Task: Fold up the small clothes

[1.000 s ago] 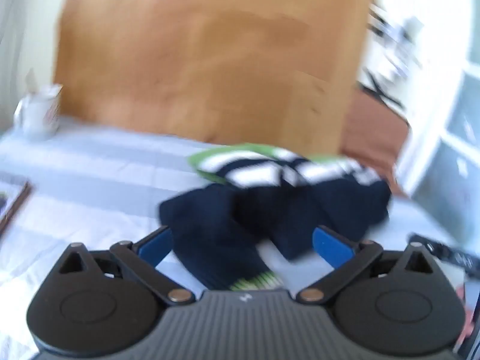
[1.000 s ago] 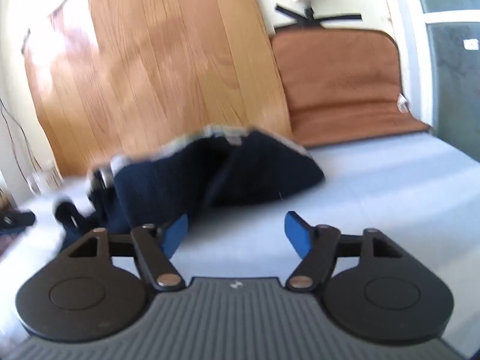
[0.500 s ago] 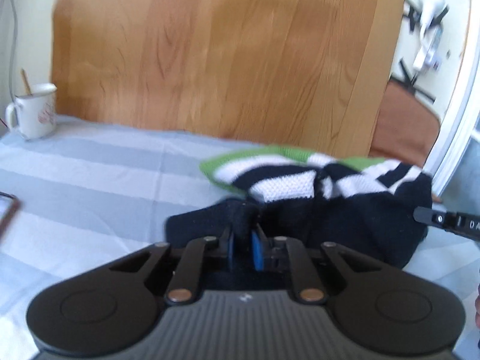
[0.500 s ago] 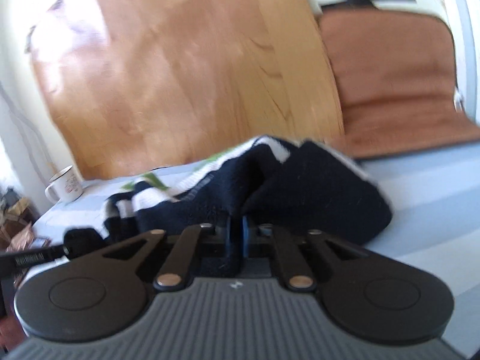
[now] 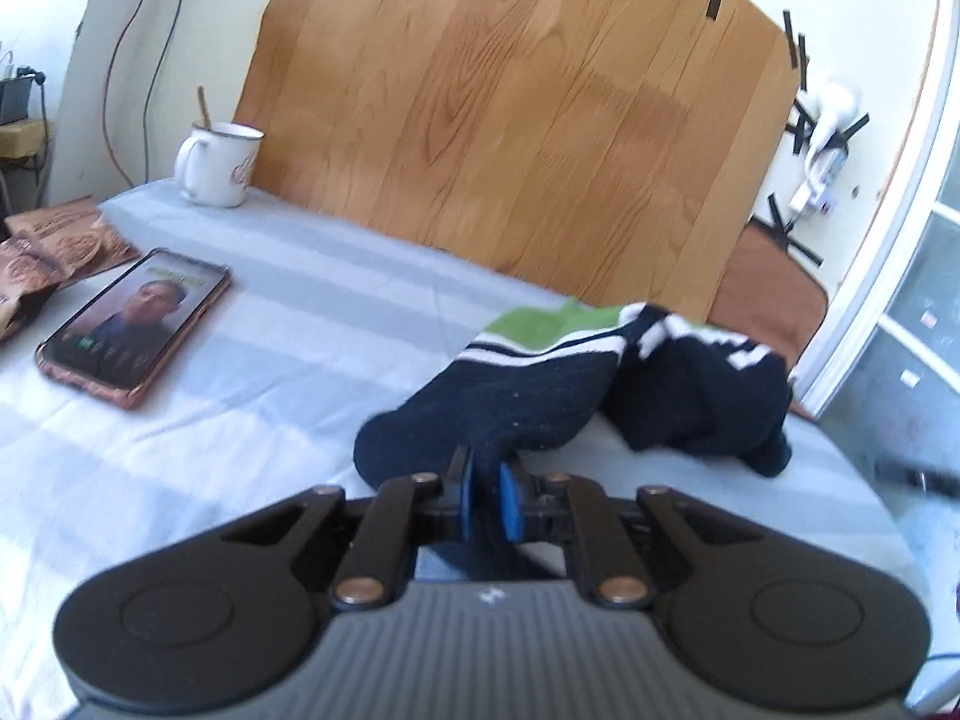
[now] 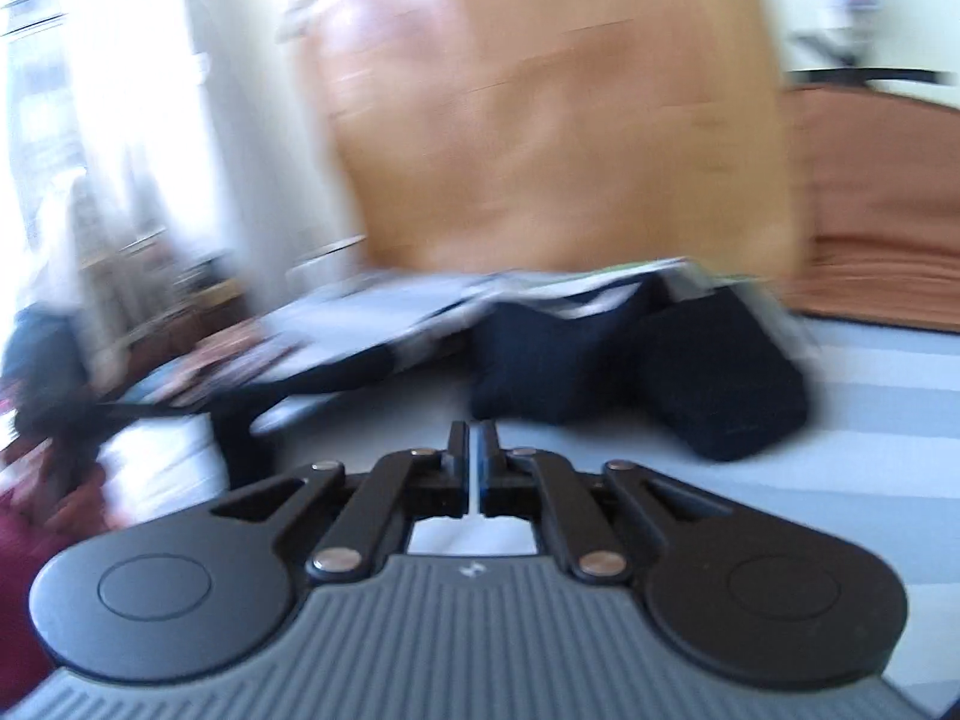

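Note:
Two navy socks with white and green stripes lie on the grey-striped sheet (image 5: 300,360). My left gripper (image 5: 485,468) is shut on the toe end of the nearer sock (image 5: 528,396), dark fabric pinched between its blue pads. The second sock (image 5: 696,396) lies crumpled to its right. The right wrist view is blurred. My right gripper (image 6: 476,429) is shut, and only a thin light slit shows between its fingers. The navy socks (image 6: 708,384) lie just beyond its tips. A dark blur at the right edge of the left wrist view may be that gripper.
A phone (image 5: 135,324) with a lit screen lies on the sheet at the left, with brown snack packets (image 5: 48,246) beside it. A white mug (image 5: 219,165) stands at the far left corner. A wooden board (image 5: 540,120) leans behind; a brown cushion (image 6: 870,210) is at the right.
Both grippers went from open to shut. The left closed on the sock's toe and swung left, bringing the phone into view. The right had dark fabric between its fingers; now none shows.

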Available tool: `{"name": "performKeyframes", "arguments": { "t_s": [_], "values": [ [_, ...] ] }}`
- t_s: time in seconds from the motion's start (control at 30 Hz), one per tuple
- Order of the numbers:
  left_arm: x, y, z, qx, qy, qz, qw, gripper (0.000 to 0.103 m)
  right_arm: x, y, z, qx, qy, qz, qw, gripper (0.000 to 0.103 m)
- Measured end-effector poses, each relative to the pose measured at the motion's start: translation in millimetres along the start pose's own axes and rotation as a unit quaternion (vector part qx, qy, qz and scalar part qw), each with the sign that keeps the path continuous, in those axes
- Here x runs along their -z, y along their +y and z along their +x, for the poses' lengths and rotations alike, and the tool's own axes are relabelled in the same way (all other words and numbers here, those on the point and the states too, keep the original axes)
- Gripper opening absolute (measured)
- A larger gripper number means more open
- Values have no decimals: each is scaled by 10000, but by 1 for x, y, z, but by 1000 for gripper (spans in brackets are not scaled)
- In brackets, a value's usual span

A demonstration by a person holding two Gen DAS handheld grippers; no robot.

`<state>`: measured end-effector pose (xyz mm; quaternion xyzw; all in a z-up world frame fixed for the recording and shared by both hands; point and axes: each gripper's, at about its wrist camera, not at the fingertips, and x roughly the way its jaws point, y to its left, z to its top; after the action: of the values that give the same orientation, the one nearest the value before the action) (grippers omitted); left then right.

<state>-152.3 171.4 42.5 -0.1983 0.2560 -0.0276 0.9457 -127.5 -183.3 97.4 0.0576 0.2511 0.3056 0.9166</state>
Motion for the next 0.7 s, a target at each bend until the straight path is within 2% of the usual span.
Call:
{"name": "performKeyframes", "arguments": {
  "t_s": [0.03, 0.07, 0.13, 0.2, 0.3, 0.37, 0.43, 0.5, 0.6, 0.63, 0.67, 0.7],
  "values": [
    [-2, 0, -1, -38, -22, 7, 10000, 10, -3, -7, 6, 248, -54, 147, 9996, 26],
    [-4, 0, -3, -58, -61, -8, 10000, 12, -8, -17, 16, 482, -104, 310, 9983, 51],
    [-8, 2, -9, -86, -237, -3, 9997, 19, -12, -33, 37, 860, -200, 536, 9947, 69],
    [-9, 0, -16, -140, -443, 53, 9989, 31, -15, -44, 62, 952, -22, 675, 9932, 68],
    [-15, -2, -20, -128, -592, 116, 9981, 40, -19, -38, 87, 690, 116, 650, 9954, 69],
    [-21, -4, -15, -56, -598, 234, 9979, 41, -20, -21, 101, 544, 167, 197, 9982, 72],
    [-28, -12, -4, -1, -590, 408, 9974, 44, -24, -2, 117, 580, 211, -442, 9971, 74],
    [-31, -21, 13, 89, -532, 594, 9968, 57, -21, 17, 126, 670, 209, -1062, 9919, 78],
    [-29, -39, 46, 211, -305, 872, 9955, 63, -16, 19, 137, 755, 207, -1789, 9808, 79],
    [-27, -45, 60, 246, -183, 973, 9948, 63, -13, 21, 146, 855, 218, -2005, 9757, 79],
    [-24, -49, 72, 248, -78, 1067, 9940, 63, -13, 20, 158, 958, 228, -2184, 9709, 73],
    [-21, -54, 86, 165, 29, 1147, 9933, 58, -12, 20, 166, 1070, 251, -2323, 9664, 60]
  ]
}}
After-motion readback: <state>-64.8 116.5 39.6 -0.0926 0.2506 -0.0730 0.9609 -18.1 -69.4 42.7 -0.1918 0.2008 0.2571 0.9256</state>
